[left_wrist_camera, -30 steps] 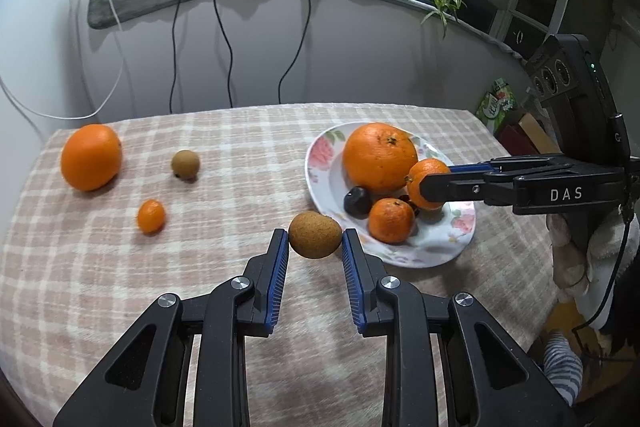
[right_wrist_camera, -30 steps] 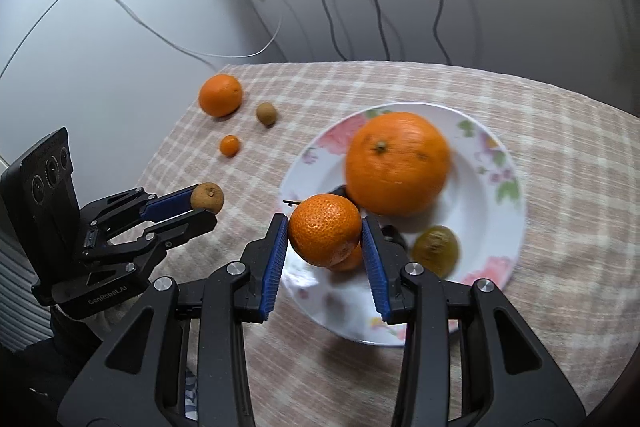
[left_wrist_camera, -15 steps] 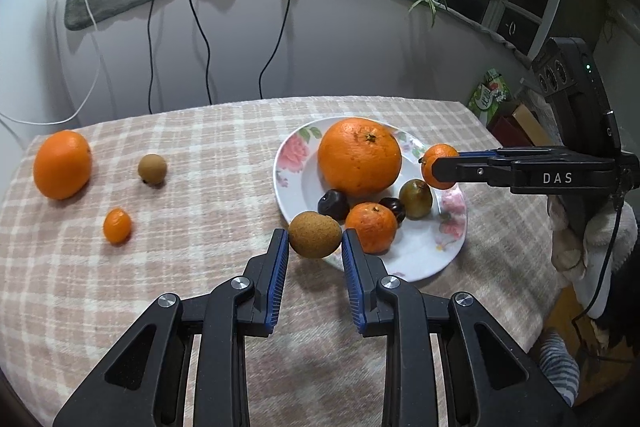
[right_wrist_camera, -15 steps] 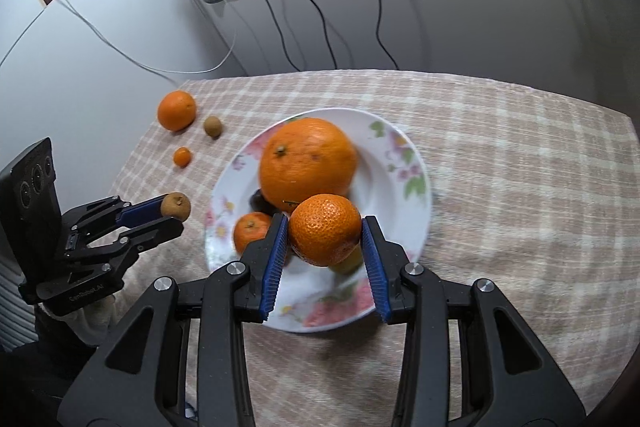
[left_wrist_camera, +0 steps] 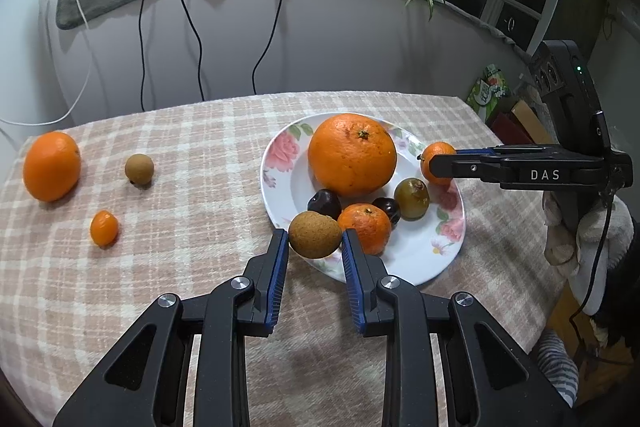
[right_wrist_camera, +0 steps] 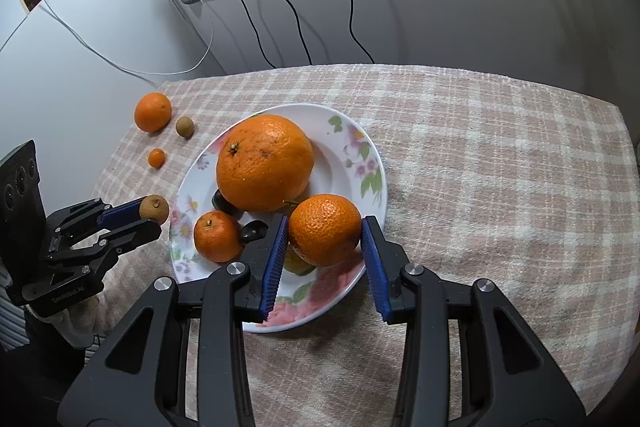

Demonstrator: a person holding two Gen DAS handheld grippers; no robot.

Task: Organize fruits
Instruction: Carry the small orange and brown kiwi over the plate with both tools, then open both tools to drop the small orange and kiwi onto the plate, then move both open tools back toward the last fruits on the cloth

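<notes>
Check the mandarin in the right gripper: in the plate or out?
Out: the mandarin is clamped in the right gripper, raised above the plate rim.

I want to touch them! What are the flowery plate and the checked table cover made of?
The white flowered plate looks like glazed ceramic: smooth, shiny, with printed flowers. The pink-and-cream checked cloth looks like soft woven fabric, fuzzy and matte.
</notes>
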